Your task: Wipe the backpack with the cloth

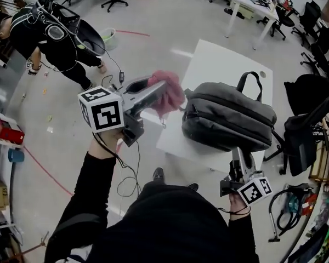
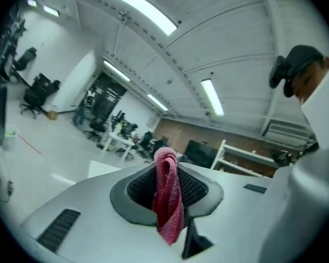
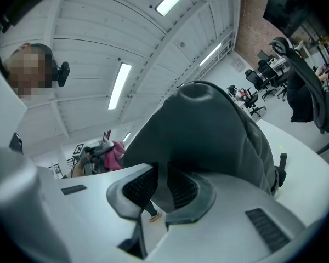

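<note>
A grey backpack (image 1: 227, 116) lies on its side on the white table (image 1: 219, 64), handle toward the far edge. My left gripper (image 1: 160, 89) is held level to the left of the bag and is shut on a pink-red cloth (image 1: 169, 95). The cloth bunches just off the bag's left end; whether it touches the bag I cannot tell. In the left gripper view the cloth (image 2: 167, 201) hangs pinched between the pads. My right gripper (image 1: 237, 153) reaches the bag's near edge. In the right gripper view its jaws (image 3: 160, 186) are shut on a fold of the backpack (image 3: 208, 130).
Another person in black (image 1: 49, 34) stands on the floor at the far left, beside a green bucket (image 1: 107, 37). A black office chair (image 1: 304, 127) crowds the table's right side. Cables (image 1: 126, 174) trail on the floor below my left arm. Desks and chairs line the back.
</note>
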Demonstrator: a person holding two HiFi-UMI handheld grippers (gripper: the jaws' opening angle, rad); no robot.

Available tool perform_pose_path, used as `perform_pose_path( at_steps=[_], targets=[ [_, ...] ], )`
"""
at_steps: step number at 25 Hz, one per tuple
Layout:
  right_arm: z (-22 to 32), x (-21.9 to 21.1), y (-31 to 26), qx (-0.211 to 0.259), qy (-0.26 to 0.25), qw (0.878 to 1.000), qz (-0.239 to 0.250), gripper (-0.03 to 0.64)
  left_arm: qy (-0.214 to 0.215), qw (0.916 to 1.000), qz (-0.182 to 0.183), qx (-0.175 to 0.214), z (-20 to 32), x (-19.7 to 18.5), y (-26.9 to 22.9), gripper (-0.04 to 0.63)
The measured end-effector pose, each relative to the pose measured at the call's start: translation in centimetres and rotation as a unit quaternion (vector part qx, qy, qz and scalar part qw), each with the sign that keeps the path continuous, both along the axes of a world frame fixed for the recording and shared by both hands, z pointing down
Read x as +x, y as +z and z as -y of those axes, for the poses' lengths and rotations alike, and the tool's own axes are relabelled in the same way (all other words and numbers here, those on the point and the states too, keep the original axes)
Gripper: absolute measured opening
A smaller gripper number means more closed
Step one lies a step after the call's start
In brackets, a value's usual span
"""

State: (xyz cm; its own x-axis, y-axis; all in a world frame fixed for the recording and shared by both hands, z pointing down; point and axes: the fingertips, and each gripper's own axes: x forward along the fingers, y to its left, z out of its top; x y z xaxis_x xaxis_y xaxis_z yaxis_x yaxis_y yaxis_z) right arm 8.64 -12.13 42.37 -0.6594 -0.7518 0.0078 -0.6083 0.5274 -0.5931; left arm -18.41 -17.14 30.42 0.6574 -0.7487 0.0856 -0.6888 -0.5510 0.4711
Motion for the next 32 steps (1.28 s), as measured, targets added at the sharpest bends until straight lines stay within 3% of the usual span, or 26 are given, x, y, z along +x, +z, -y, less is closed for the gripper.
perform_pose_path(
  at_steps=[2,4,6,8,12,14,17,19,21,23,25,27,29,32],
  targets=[
    [-0.2,-0.7,0.2,-0.006,0.004,1.000,-0.006,0.060,0.065,0.9969,-0.017,0.040,-0.7,3.5,-2.9,0.094],
    [-0.6,-2.0,0.1,-0.009,0.005,1.000,-0.015,0.060,0.119,0.9905,0.000,0.068,-0.8,6.1,-4.2,0.094],
    [-1.0,-3.5,-0.2,-0.006,0.005,1.000,-0.026,0.060,0.158,0.9851,0.022,0.065,0.0,7.4,-3.2,0.094],
    [-1.3,-4.8,-0.7,-0.002,0.007,0.999,-0.033,0.060,0.152,0.9877,0.024,0.026,1.9,6.2,-0.4,0.094],
    [-1.4,-5.0,-1.5,-0.003,0.019,0.999,-0.040,0.060,0.077,0.9944,-0.027,-0.068,4.2,0.5,6.8,0.094],
    [-1.1,-4.9,-1.9,0.002,0.022,0.998,-0.053,0.060,0.064,0.9928,-0.007,-0.101,4.1,-0.7,11.6,0.094],
    [-0.3,-5.3,-1.4,0.000,0.041,0.997,-0.064,0.060,0.074,0.9842,0.036,-0.157,3.8,-1.2,19.5,0.094],
    [-0.1,-5.5,-1.2,-0.005,0.054,0.996,-0.068,0.060,0.072,0.9799,0.047,-0.180,3.2,-1.7,22.0,0.094],
    [-0.1,-5.4,-1.5,-0.005,0.061,0.995,-0.075,0.060,0.071,0.9848,0.006,-0.158,2.4,-1.9,19.5,0.094],
    [0.0,-5.1,-1.5,-0.003,0.069,0.994,-0.083,0.060,0.080,0.9903,-0.067,-0.091,1.7,-1.7,13.3,0.094],
    [0.1,-5.0,-1.2,-0.004,0.082,0.993,-0.086,0.060,0.102,0.9881,-0.115,-0.012,1.0,-1.5,7.0,0.094],
    [0.1,-5.4,-1.4,-0.006,0.093,0.992,-0.086,0.060,0.127,0.9835,-0.125,0.030,0.9,-1.0,3.8,0.094],
    [0.0,-5.9,-1.7,-0.010,0.104,0.991,-0.086,0.060,0.136,0.9845,-0.109,0.011,2.0,-0.4,5.2,0.094],
    [-0.3,-6.5,-1.9,-0.019,0.114,0.990,-0.085,0.060,0.119,0.9861,-0.090,-0.073,4.3,0.4,12.3,0.094]
  ],
)
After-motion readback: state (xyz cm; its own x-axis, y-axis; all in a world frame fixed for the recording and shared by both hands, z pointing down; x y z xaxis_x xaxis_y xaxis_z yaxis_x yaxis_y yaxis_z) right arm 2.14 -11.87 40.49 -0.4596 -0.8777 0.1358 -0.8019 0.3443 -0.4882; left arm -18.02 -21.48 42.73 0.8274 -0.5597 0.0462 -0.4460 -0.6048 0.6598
